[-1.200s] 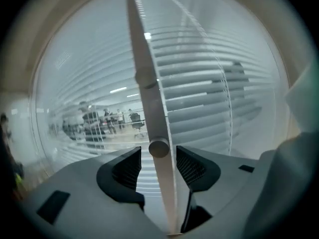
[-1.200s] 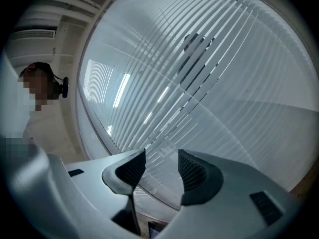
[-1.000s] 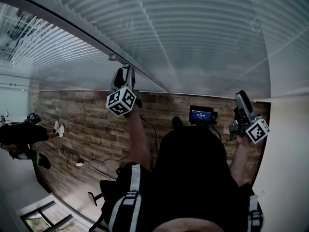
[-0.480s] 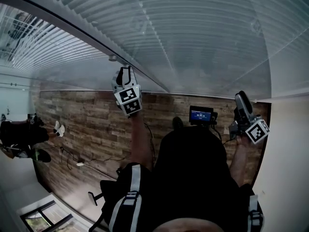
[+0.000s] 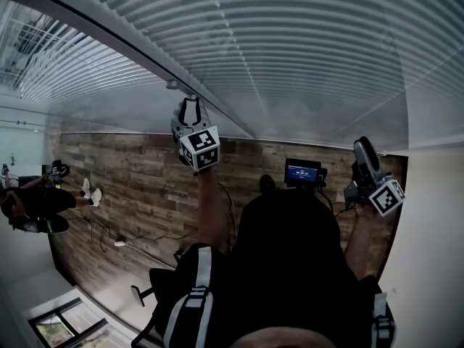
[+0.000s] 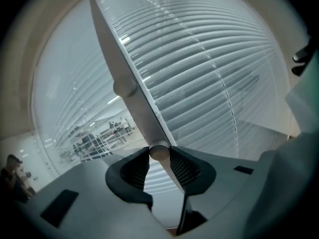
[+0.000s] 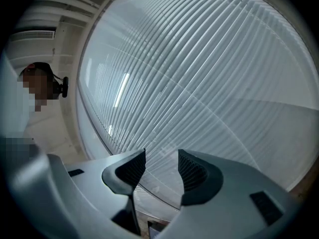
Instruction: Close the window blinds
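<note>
Having just rolled and closed, the left claw (image 5: 190,104) pinches the wand (image 6: 159,152) (right claw (image 7: 161,168) open, empty).

left gripper (image 5: 190,106) rolled, jaws just closing on round knob (image 6: 159,152).

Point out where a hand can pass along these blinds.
Free: the wide stretch of blinds between the left gripper and the right gripper, whose open jaws hold nothing. Crowded: the post between the two blinds, where the left gripper's jaws have just closed on a knob, with a second knob beyond it.
</note>
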